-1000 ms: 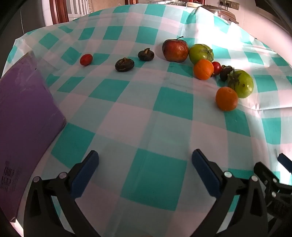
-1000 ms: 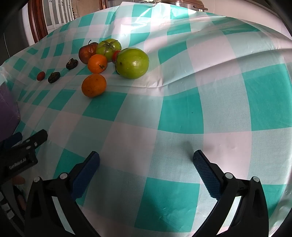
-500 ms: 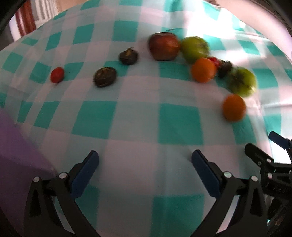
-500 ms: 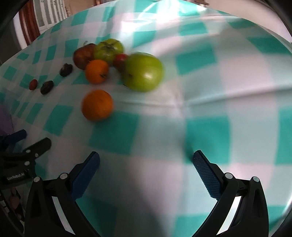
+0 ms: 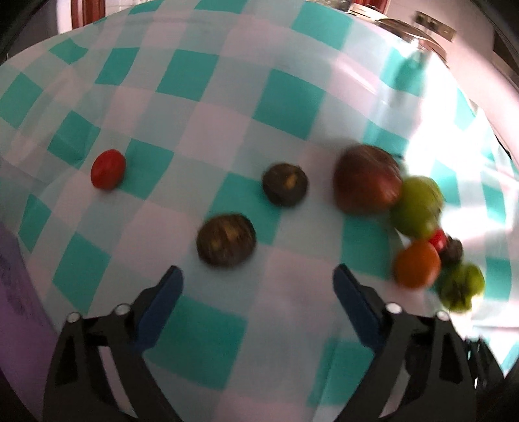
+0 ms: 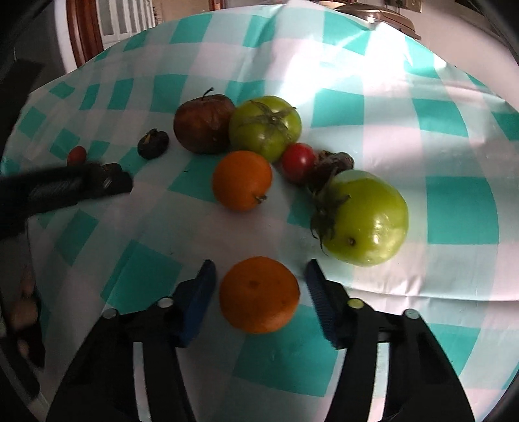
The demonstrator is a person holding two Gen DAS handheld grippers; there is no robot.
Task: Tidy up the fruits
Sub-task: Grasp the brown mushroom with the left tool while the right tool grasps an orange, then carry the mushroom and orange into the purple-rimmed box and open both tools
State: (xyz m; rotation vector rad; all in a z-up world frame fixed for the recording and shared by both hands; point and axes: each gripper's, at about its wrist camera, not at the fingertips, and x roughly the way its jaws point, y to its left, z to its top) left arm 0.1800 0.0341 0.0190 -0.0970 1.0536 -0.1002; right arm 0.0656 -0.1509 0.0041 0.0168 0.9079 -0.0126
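Fruits lie on a teal-and-white checked cloth (image 6: pixel 454 201). My right gripper (image 6: pixel 259 285) is open, its blue pads on either side of a near orange (image 6: pixel 259 293) without touching it. Beyond lie a second orange (image 6: pixel 241 180), two green tomatoes (image 6: pixel 366 217) (image 6: pixel 264 126), a red tomato (image 6: pixel 297 161), a dark small fruit (image 6: pixel 334 162) and a brown apple (image 6: pixel 202 123). My left gripper (image 5: pixel 258 285) is open, just short of a dark round fruit (image 5: pixel 226 239). A second dark fruit (image 5: pixel 285 185), a red cherry tomato (image 5: pixel 107 168) and the apple (image 5: pixel 366 183) lie beyond.
A purple flat object (image 5: pixel 16 308) lies at the left edge of the left wrist view. The left gripper's body (image 6: pixel 65 186) crosses the left of the right wrist view. A metal lid (image 5: pixel 405 26) sits past the table's far edge.
Both grippers have moved forward to the fruits. The right one has narrowed and now straddles the near orange. The left one has come close to the dark round fruit.
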